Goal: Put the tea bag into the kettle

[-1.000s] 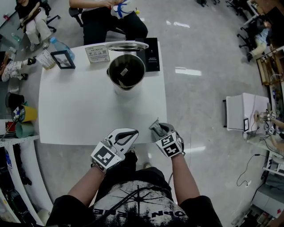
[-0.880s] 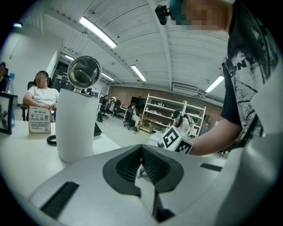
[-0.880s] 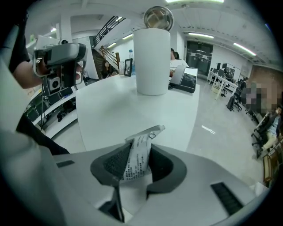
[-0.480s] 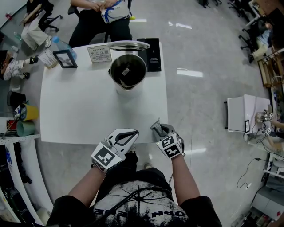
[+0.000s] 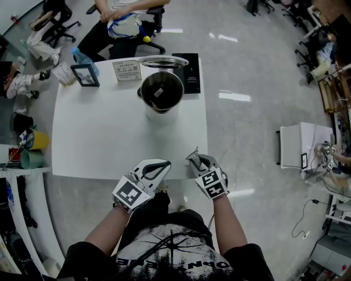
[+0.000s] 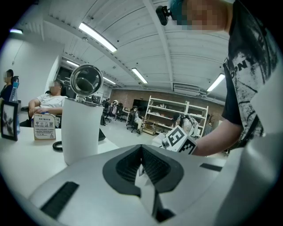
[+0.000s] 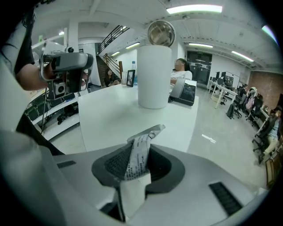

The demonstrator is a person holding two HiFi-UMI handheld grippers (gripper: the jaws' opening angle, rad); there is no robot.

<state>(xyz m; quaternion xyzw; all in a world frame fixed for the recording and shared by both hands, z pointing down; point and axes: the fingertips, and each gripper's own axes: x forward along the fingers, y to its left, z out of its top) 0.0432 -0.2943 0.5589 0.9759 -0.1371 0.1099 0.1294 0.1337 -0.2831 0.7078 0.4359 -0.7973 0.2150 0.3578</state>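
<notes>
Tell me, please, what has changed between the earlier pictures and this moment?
The fingers of the right gripper closed tighter on the tea bag, which it already held. The seated person behind the table shifted leftward in the head view. Unchanged: both grippers at the near table edge, the left gripper shut and empty, the kettle standing open.
</notes>
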